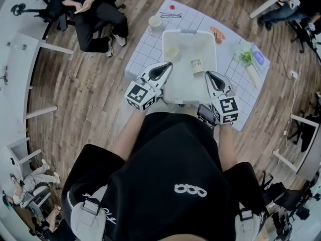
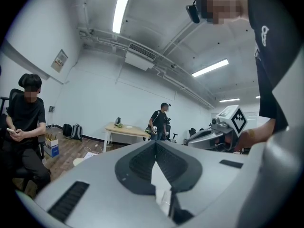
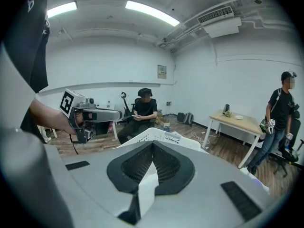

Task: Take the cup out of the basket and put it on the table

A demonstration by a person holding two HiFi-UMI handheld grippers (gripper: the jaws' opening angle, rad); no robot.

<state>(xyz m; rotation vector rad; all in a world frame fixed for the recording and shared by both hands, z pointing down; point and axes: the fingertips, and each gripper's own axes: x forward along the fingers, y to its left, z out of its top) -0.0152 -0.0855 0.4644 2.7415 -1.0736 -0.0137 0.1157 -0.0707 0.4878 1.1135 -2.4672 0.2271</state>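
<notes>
Hovering at the basket (image 1: 164, 44) rim with left gripper (image 1: 168, 65) and right gripper (image 1: 209, 75) pinched shut, empty. Probably lining up on the cup (image 1: 197, 66) inside.

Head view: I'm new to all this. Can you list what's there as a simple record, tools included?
Surface: grid-patterned cloth
Container: white basket, resting on the cloth
Inside basket: cup toward the right; pale round item toward the left
Left tool: jaws together, nothing between them, by the basket's left wall
Right tool: jaws together, nothing between them, over the basket's near right part
Task status: cup not yet taken out
</notes>
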